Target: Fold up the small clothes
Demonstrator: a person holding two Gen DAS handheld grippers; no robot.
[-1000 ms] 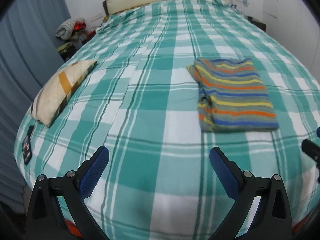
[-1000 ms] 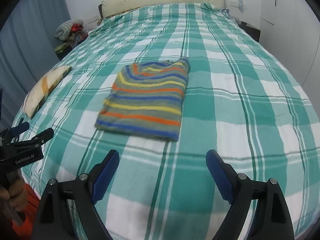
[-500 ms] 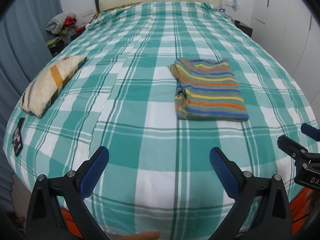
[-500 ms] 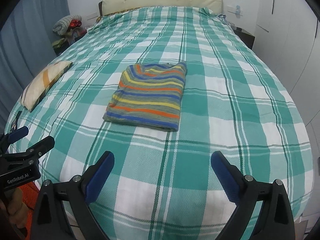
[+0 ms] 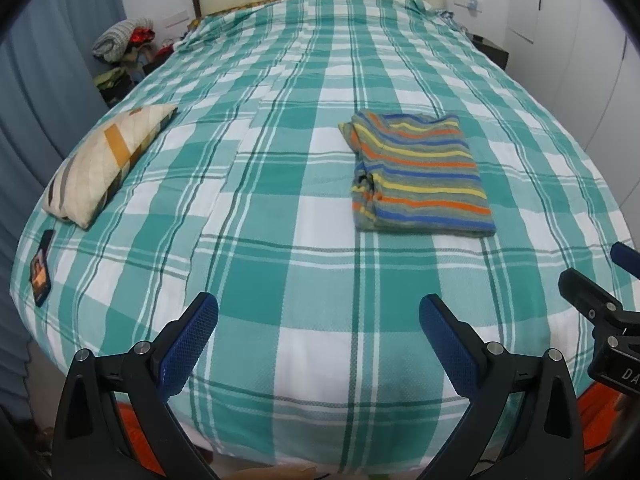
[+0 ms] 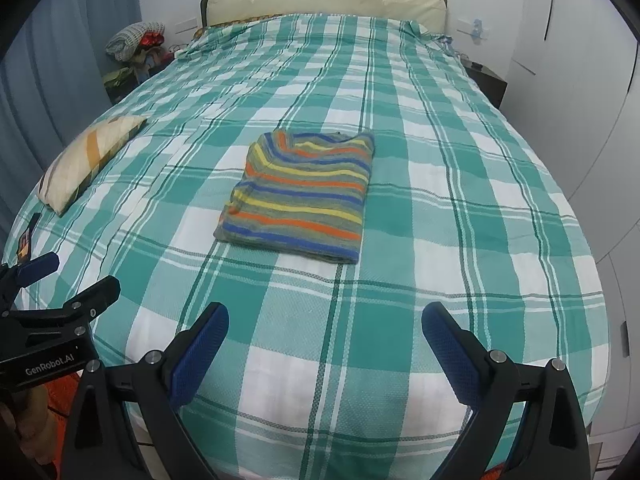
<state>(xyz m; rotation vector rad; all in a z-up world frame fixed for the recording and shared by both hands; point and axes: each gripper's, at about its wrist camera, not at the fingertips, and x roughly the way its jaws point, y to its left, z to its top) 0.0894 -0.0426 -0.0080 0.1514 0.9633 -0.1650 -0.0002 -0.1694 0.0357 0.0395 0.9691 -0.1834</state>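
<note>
Nearest the cameras, the left gripper and the right gripper both stood wide, nothing between their blue pads, above the near edge of the bed. Farther on, the striped shirt lay folded flat on the green checked cover, well apart from both. A cushion lay near the left edge, the headboard beyond.

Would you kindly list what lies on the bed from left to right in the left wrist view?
Phone → striped pillow → folded striped shirt, all on the checked bedspread.
</note>
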